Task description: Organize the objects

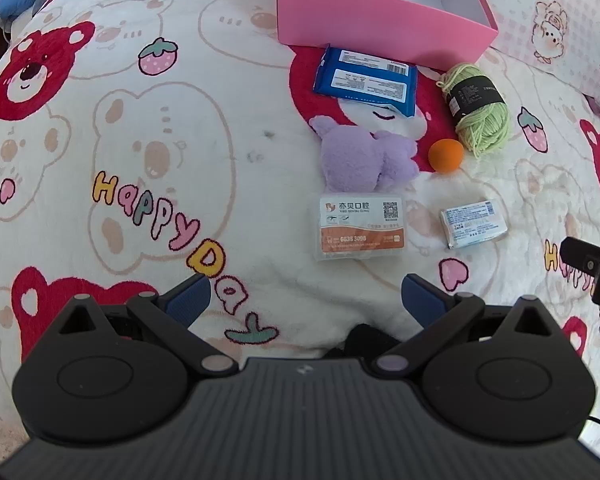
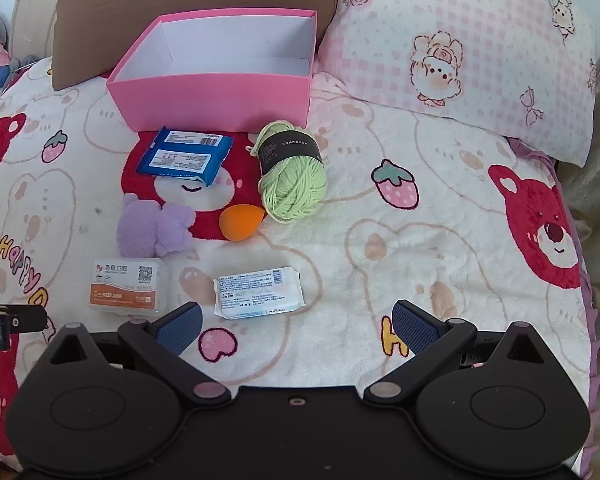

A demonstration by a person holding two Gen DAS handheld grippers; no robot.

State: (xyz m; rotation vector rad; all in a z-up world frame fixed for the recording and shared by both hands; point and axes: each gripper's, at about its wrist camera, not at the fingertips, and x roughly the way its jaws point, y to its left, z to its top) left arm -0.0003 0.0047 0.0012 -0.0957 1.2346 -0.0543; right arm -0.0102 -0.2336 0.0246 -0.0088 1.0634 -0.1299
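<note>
So nothing's in the pink box [image 2: 210,98] yet as far as I can see, it sits empty at the far end of the bear-print blanket [image 2: 420,240] with all six bits laid out loose in front of it. Both tools are spread wide with nothing between the pads: left gripper [image 1: 305,298] hangs over the bare blanket just short of the clear plastic case [image 1: 360,229], right gripper [image 2: 296,326] is just short of the small white tissue pack [image 2: 259,293]. My guess is the trouble starts with the flat stuff. That tissue pack and the blue wipes pack [image 2: 185,157] lie flush on soft plush, so the fingers could dig into the blanket and pinch fabric along with the pack, or just skate over the top. The orange sponge [image 2: 241,223] is egg-shaped and squishy, so it'll probably squirt out sideways if it's gripped off-centre, and it's near touching the purple plush toy [image 2: 153,229], so grabbing one could drag the other. The green yarn ball [image 2: 293,174] has a loose strand near the top that might snag. Also the wipes sit right against the box's front wall, so going in there could shove the light box back on the bedding.
</note>
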